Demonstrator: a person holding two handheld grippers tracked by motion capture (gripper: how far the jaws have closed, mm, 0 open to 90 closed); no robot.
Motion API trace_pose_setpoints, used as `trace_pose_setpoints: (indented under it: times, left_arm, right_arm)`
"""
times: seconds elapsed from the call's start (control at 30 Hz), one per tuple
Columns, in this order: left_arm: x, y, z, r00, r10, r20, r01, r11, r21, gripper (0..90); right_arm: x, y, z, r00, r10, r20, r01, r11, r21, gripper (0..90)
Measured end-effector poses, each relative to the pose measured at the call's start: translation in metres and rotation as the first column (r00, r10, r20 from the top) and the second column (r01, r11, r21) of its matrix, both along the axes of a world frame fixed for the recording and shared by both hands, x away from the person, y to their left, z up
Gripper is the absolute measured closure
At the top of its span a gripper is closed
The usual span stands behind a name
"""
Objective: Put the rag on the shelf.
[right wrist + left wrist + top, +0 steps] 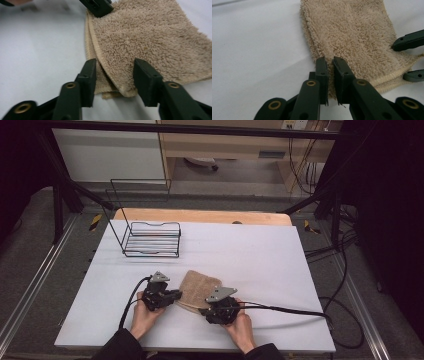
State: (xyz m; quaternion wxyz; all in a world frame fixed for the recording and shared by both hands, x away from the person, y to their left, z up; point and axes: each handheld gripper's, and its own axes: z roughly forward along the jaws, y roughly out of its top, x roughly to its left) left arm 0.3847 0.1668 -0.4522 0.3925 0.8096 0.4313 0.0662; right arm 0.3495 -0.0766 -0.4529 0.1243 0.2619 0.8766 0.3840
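A folded beige terry towel (pixel 198 286) lies on the white table (pixel 260 255) near its front edge. My left gripper (pixel 178 295) comes in from the towel's left side. In the left gripper view it (pixel 330 63) is shut on the towel's (pixel 352 30) near edge, with pile pinched between the pads. My right gripper (pixel 203 310) is at the towel's front corner. In the right gripper view its jaws (pixel 115 63) stand apart around the layered corner of the towel (pixel 150 37), with gaps beside the cloth. The left gripper's tip (pixel 98 6) shows at the towel's far edge.
A black wire rack (pixel 150 240) stands at the back left of the table. A wooden board (pixel 200 215) runs along the far edge. The right gripper's cable (pixel 290 310) trails off to the right across the table front. Black frame posts flank the table.
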Motion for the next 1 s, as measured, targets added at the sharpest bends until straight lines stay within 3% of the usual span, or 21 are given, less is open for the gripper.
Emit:
trace_pose_setpoints:
  times: [0.3, 0.4, 0.57, 0.77, 1.0]
  left_arm:
    - [0.001, 0.002, 0.001, 0.9998, 0.006, -0.021, -0.006, 0.9997, -0.022, 83.1]
    - [0.002, 0.003, 0.002, 0.9995, 0.008, -0.031, -0.009, 0.9993, -0.036, 83.8]
    - [0.002, 0.005, 0.007, 0.9994, 0.001, -0.035, -0.003, 0.9984, -0.056, 84.2]
    - [-0.001, 0.01, 0.018, 0.9995, -0.012, -0.029, 0.009, 0.9954, -0.096, 84.9]
    - [-0.005, 0.025, 0.031, 0.9996, -0.024, -0.012, 0.023, 0.9964, -0.081, 85.2]
  right_arm:
    - [0.005, 0.002, 0.003, 0.9996, 0.027, -0.011, -0.028, 0.9988, -0.039, 69.0]
    - [0.006, 0.001, 0.005, 0.9998, 0.018, -0.013, -0.018, 0.9989, -0.043, 79.4]
    - [0.007, 0.001, 0.006, 0.9997, 0.004, -0.025, -0.005, 0.9992, -0.038, 82.4]
    - [0.003, 0.003, 0.015, 0.9977, 0.002, -0.068, -0.002, 1.0, -0.001, 83.8]
    - [-0.007, 0.018, 0.021, 0.9915, 0.04, -0.124, -0.029, 0.9959, 0.086, 83.5]
